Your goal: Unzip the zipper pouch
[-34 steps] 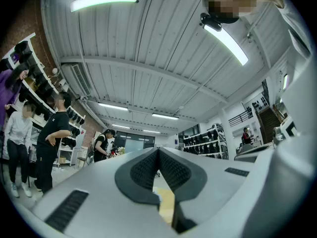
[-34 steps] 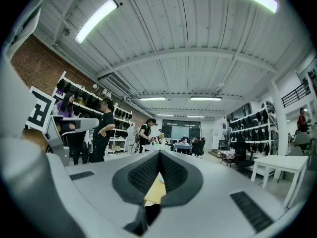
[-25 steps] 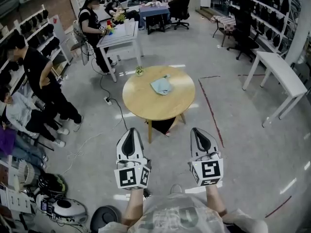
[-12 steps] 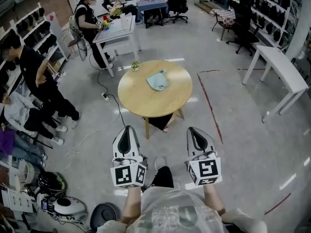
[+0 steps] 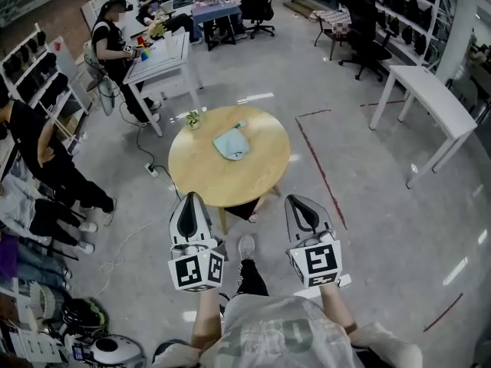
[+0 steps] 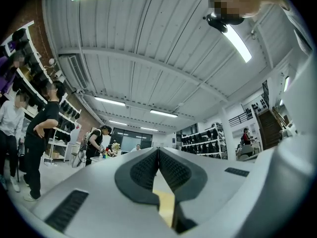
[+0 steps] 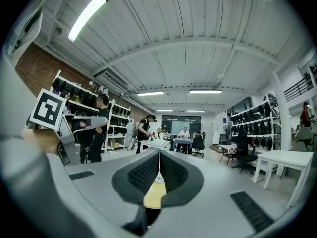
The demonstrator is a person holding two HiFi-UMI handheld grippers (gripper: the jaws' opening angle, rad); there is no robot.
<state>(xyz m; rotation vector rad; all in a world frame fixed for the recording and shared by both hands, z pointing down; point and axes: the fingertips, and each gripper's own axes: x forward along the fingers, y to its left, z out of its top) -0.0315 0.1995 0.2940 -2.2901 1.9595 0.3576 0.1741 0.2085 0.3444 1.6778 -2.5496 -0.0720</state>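
A light blue zipper pouch (image 5: 230, 142) lies on the round wooden table (image 5: 253, 179), a little behind its middle. Both grippers are held in front of the person, short of the table's near edge and well apart from the pouch. My left gripper (image 5: 189, 197) is shut with nothing in it, its pads meeting in the left gripper view (image 6: 158, 155). My right gripper (image 5: 295, 200) is shut and empty too, and in the right gripper view (image 7: 159, 157) a strip of the table top (image 7: 154, 196) shows below its pads.
A small potted plant (image 5: 192, 118) stands at the table's far left edge. A dark object (image 5: 247, 208) sits under the table. Several people (image 5: 46, 159) stand and sit at the left by shelves. White tables (image 5: 426, 98) stand at the right and back left (image 5: 157, 60). Red tape (image 5: 318, 167) marks the floor.
The person has walked forward: the table and pouch have come nearer and lower in the head view. Both grippers went along, still shut and side by side.
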